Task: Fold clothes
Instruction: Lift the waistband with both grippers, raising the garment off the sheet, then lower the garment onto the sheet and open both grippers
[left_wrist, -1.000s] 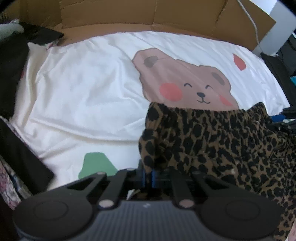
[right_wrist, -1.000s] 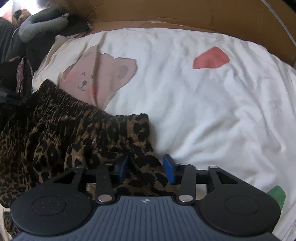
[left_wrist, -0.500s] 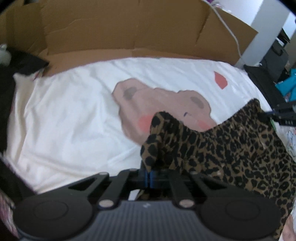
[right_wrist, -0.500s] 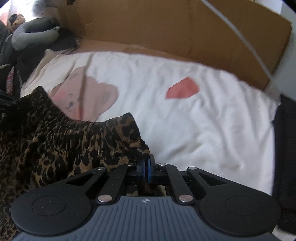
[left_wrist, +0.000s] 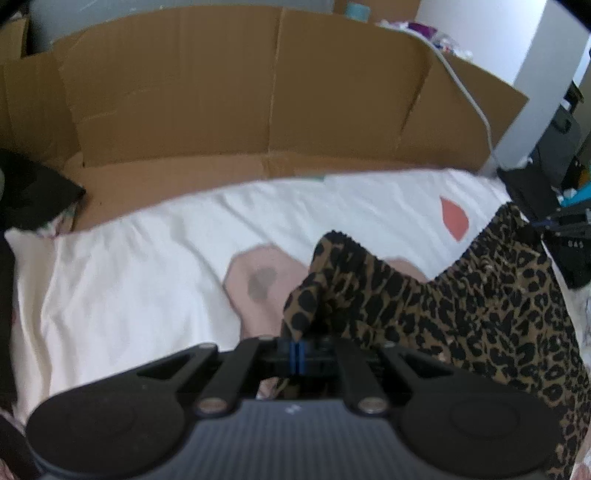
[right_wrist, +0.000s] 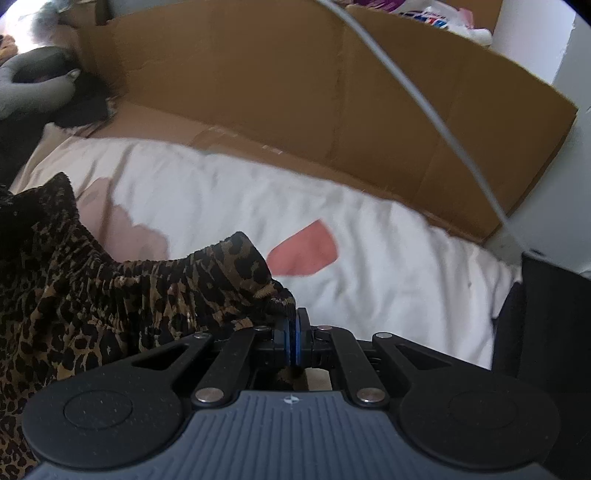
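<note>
Both grippers' fingers (left_wrist: 297, 350) (right_wrist: 293, 341) pinch the leopard-print garment (left_wrist: 461, 306); cardboard box (left_wrist: 258, 92) behind.

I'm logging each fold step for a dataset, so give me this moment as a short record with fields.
garment: leopard-print garment, gathered edge stretched between both tongs
left tongs: shut on one end of that edge
right tongs: shut on the other end
surface: white sheet with bear print
backdrop: cardboard behind the sheet
fold: not yet made
</note>
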